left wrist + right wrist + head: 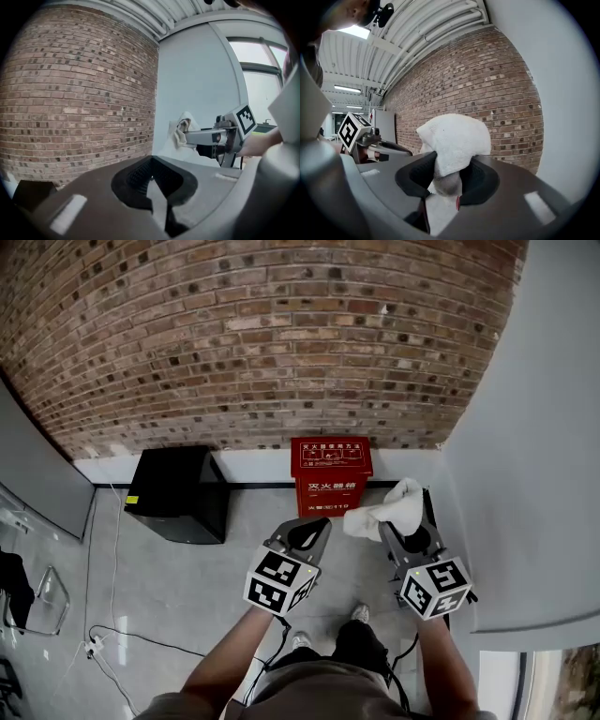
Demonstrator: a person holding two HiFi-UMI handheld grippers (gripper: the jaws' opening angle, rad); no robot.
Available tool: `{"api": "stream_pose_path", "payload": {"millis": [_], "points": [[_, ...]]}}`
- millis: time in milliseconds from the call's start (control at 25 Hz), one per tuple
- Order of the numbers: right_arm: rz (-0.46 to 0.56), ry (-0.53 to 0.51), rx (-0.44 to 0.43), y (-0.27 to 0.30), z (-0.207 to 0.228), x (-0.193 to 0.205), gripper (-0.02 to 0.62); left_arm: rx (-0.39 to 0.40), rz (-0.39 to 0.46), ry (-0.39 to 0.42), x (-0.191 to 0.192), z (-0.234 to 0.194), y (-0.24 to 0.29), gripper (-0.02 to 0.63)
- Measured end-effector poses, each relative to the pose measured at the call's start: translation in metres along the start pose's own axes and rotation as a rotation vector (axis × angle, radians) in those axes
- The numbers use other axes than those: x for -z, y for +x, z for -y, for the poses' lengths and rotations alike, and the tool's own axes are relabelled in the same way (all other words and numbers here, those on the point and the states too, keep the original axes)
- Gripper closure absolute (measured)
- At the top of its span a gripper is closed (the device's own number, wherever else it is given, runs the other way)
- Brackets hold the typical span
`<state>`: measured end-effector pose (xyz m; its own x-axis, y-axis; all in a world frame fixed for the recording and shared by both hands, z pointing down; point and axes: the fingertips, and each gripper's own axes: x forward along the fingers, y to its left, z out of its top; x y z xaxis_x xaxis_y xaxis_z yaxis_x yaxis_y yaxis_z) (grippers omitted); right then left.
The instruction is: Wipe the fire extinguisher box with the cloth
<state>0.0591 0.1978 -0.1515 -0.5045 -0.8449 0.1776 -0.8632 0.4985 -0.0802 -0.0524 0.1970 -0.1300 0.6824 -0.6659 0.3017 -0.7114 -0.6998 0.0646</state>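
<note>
While the red fire extinguisher box (pixel 330 474) stands untouched on the floor at the foot of the brick wall (pixel 262 334), the head view shows both tools held up short of it. The right gripper (pixel 405 514) is nearer the box's right side, with the white cloth (pixel 384 510) bunched at its tips. In this view the cloth overlaps the box's lower right corner, though it looks to hang in the air, well apart from the box. The left gripper (pixel 317 525) is nearer the box's left side, and a black cabinet (pixel 178 493) sits further left of the box. The box lies ahead of and below both tools, so I judge the cloth must travel forward, down and a little leftward. Its printed front faces the person, its lid faces up, and its longer run seems to lie along the wall.

The left gripper view shows that tool's (pixel 151 159) jaws brought together with nothing between them. The right gripper (pixel 187 137) and the cloth (pixel 182 127) show beyond. The box is out of frame, below.

The right gripper view shows this tool's (pixel 447 171) jaws clamped on a fold of cloth (pixel 454 140), and the rest mushrooms out past the tips. The box is not in frame here either.
</note>
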Motion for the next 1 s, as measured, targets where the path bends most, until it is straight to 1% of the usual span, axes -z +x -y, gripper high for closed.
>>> {"api": "stream_pose_path", "payload": {"millis": [120,240,400,600,760,880,1000], "points": [[-0.044,-0.025,0.002,0.018,0.028,0.019,0.437,-0.012,-0.027,0.000,0.012,-0.011,0.028,0.606],[-0.097,-0.038,0.000,0.042,0.069,0.052,0.437,-0.030,-0.055,0.002,0.029,-0.025,0.065,0.606],[-0.151,-0.035,-0.003,0.079,0.128,0.095,0.437,-0.066,-0.094,-0.034,0.054,-0.047,0.125,0.606],[-0.227,-0.061,-0.020,0.119,0.180,0.151,0.437,-0.105,-0.141,-0.055,0.089,-0.072,0.178,0.606],[-0.276,-0.065,-0.039,0.157,0.203,0.208,0.437,-0.109,-0.169,-0.056,0.130,-0.100,0.211,0.606],[-0.307,-0.096,-0.046,0.192,0.220,0.253,0.437,-0.111,-0.175,-0.050,0.168,-0.131,0.241,0.606],[-0.311,-0.134,-0.046,0.230,0.239,0.293,0.437,-0.109,-0.168,-0.032,0.209,-0.163,0.276,0.606]]}}
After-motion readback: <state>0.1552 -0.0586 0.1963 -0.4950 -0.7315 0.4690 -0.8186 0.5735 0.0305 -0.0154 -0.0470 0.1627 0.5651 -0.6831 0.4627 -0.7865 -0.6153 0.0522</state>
